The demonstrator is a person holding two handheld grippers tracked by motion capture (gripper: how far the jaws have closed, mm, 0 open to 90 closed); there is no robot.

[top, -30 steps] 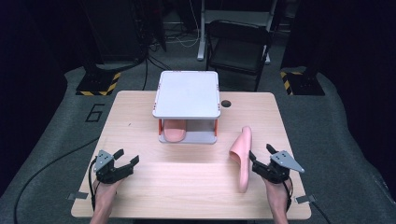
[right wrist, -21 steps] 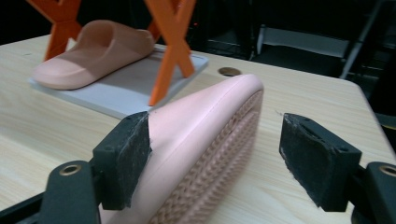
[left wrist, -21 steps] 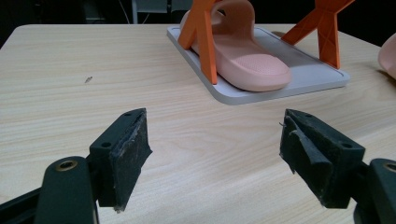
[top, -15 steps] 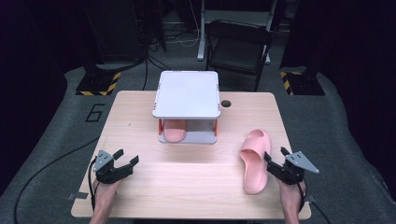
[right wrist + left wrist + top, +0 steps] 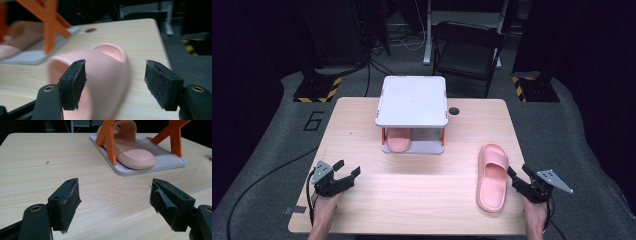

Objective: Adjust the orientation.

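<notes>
A: The loose pink slipper lies flat at the lower right of the bench, sole down. The right gripper sits just beside its outer edge, jaws apart with nothing pressed between them, though they have just been closing.

B: So the risk is a shallow bite?

A: Yes. In the right gripper view the slipper's rounded side fills the gap off-centre; the soft foam could squirm out or tip.

B: And the other one?

A: The second slipper already rests under the white rack, upper centre. A swinging carry could knock an orange leg. The left gripper, lower left, holds its jaws wide apart, empty.
</notes>
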